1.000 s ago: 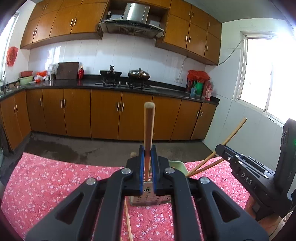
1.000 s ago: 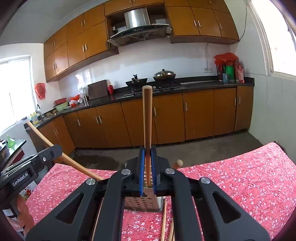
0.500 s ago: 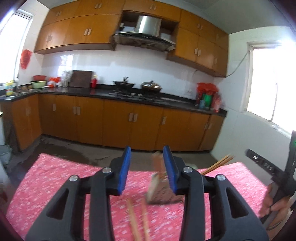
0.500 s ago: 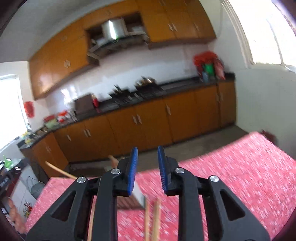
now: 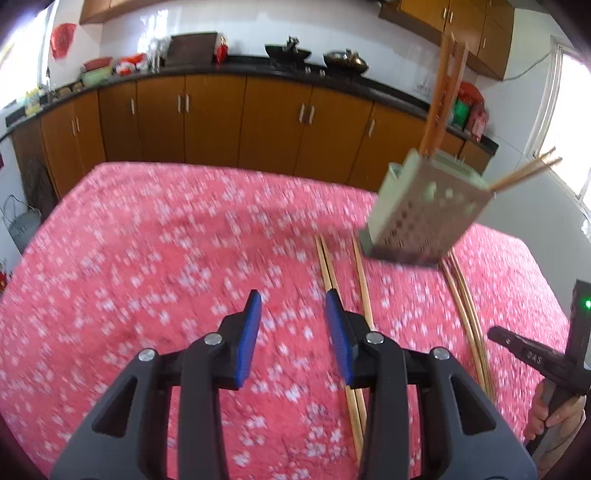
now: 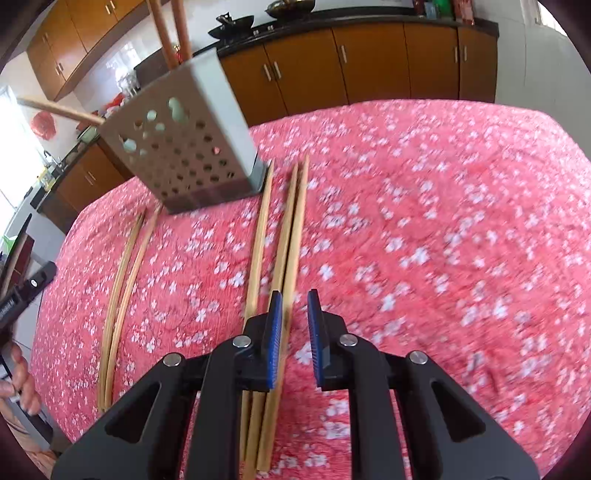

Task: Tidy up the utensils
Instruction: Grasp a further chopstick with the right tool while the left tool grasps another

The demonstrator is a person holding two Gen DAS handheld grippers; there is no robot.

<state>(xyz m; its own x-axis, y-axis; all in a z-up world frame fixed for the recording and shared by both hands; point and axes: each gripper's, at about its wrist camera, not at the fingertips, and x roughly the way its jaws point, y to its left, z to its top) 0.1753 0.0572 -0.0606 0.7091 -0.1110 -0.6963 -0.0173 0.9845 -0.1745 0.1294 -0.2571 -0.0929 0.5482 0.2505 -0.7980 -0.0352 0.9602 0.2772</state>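
Chopsticks (image 6: 173, 29) partly stowed in perforated holder (image 6: 184, 147) at upper left, five loose chopsticks (image 6: 291, 236) left on counter (image 6: 443, 221); left tongs (image 5: 293, 328) open and empty, right tongs (image 6: 294, 325) closing on nothing.

Counter (image 6: 461, 192) draped in red floral cloth, bearing a perforated metal holder (image 6: 184, 147) and five loose wooden chopsticks (image 6: 291, 236).

A home kitchen is shown. Ahead of the tools, a run of brown wooden base cabinets (image 5: 258, 122) is topped by a dark countertop (image 5: 332, 79), on which a wok (image 5: 288, 51) and a lidded pot (image 5: 345, 61) (apparently on a stove) are set against white wall tiles (image 5: 240, 22). Nearer, a table is covered by a red floral cloth (image 6: 443, 221), and a window (image 5: 569, 122) is seen to the right.
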